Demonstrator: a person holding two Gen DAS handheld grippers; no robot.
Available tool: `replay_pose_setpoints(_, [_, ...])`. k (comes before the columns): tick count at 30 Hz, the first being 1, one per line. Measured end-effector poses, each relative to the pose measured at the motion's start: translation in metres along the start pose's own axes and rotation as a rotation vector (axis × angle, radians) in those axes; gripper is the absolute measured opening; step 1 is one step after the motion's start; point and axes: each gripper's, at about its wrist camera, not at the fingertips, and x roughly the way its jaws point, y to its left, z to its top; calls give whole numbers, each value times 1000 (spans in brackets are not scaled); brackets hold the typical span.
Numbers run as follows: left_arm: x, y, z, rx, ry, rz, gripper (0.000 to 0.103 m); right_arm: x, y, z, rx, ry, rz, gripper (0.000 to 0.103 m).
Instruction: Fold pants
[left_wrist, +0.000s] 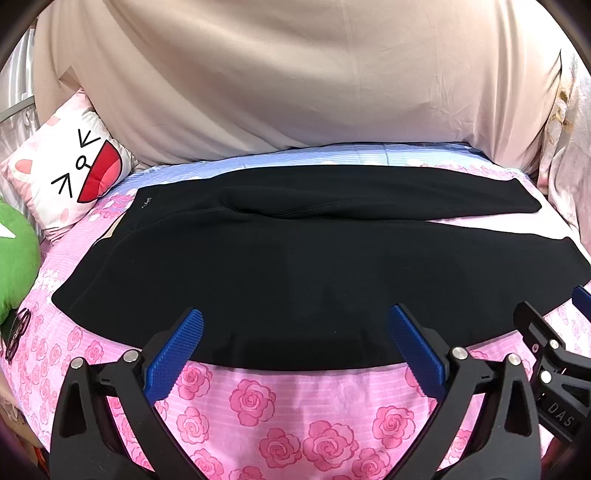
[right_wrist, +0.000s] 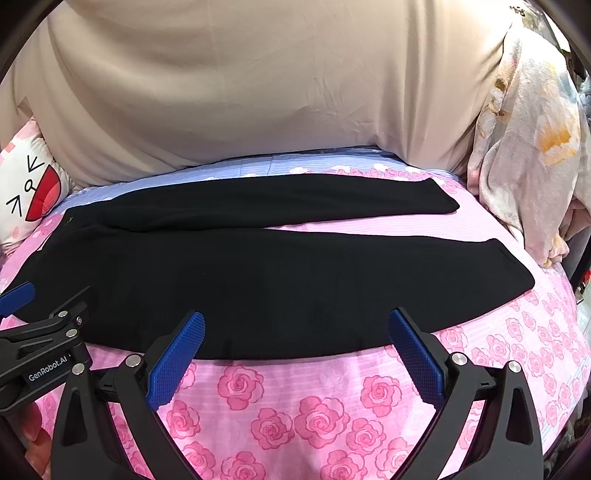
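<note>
While the black pants (left_wrist: 295, 266) are lying spread flat across the pink rose-print bedsheet (left_wrist: 258, 406), waistband toward the left and both legs running off to the right, we're hovering both grippers over the near edge of the fabric. We're holding the left gripper (left_wrist: 295, 325) with its blue fingers (left_wrist: 177, 350) spread as wide as they go, nothing between them, tips just above the pants' near hem. Same deal with the right gripper (right_wrist: 295, 328): jaws standing wide apart and gripping nothing. We're keeping the two side by side, each one poking into the other's view. A cartoon-face pillow (left_wrist: 70, 173) and a green plush (left_wrist: 14, 258) are sitting off to the left, and a beige sheet (left_wrist: 295, 74) is hanging behind the bed.
</note>
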Motion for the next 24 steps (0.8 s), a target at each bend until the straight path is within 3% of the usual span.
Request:
replay_pose_setpoints(13, [1, 1, 1, 2, 1, -2, 98, 4, 1, -2, 2, -42, -2, 98])
replay_pose_setpoints(17, [1, 0, 1, 3, 3, -2, 98, 0, 2, -3, -6, -120, -4, 98])
replay_pose_setpoints(24, [2, 0, 1, 5, 3, -1, 98, 2, 2, -3, -12, -78, -6, 98])
